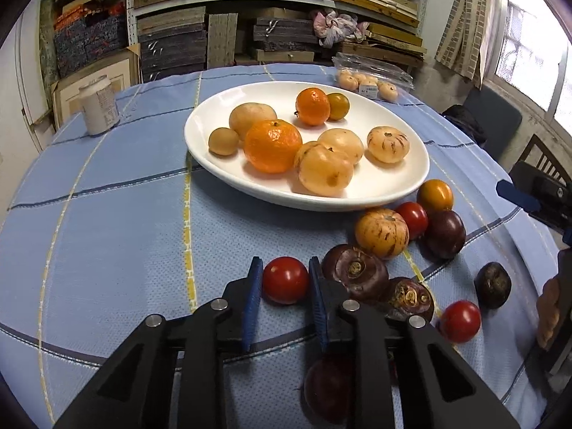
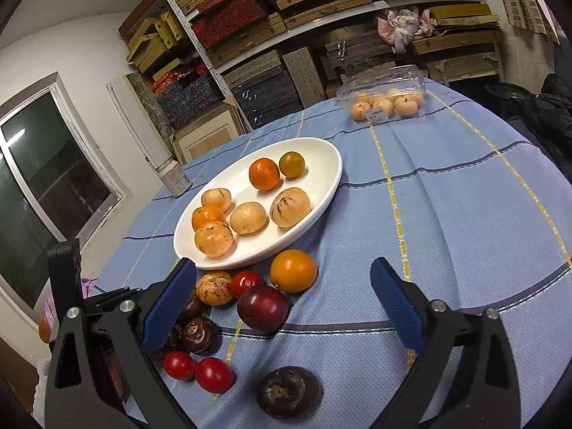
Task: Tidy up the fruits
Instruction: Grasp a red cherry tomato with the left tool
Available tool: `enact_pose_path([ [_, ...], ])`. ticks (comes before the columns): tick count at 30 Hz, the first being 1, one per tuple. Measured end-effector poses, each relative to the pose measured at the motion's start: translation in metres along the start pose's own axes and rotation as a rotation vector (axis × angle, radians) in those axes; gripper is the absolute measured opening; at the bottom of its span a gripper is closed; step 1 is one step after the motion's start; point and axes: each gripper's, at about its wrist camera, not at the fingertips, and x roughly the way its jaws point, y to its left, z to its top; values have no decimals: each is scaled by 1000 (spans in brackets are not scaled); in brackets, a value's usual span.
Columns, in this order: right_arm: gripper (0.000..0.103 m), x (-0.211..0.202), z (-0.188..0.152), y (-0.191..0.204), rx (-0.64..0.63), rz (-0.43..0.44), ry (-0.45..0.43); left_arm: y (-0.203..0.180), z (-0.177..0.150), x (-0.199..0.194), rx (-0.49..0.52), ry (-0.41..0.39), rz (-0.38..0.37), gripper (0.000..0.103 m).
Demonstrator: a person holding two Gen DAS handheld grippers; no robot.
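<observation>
On the white plate (image 1: 214, 164) sit nine fruits already, roughly ten wait at its 5 o'clock on the counter (image 1: 107, 232); left gripper (image 1: 284, 279) fingers clamped on a cherry tomato (image 1: 285, 280), right gripper (image 2: 282, 286) fingers apart.

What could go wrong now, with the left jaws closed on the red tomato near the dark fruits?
The left gripper pinches a small, smooth red tomato; it may slip out or get squashed. A dark brown fruit sits right against the outer side of one jaw, so lifting may knock it and set it rolling on the tablecloth.

No legible text: jar (image 1: 98, 105) and clamshell (image 2: 384, 102) labels blurred.
</observation>
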Motion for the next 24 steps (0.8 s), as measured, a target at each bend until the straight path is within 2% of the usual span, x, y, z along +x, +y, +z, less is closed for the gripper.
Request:
enact_pose_path([
  [4,96,1,0,-1,-4,-4,6,7,2,6,-40,20,-31,26],
  [18,96,4,-2,-2,-4,-3,16,0,-3,0,-9,9,9,26],
  [21,96,5,-3,-2,-4,-4,20,-5,-6,-4,10,1,63,26],
  [24,96,5,-3,-2,-9,-3,20,-7,-7,-26,11,-68,158,26],
])
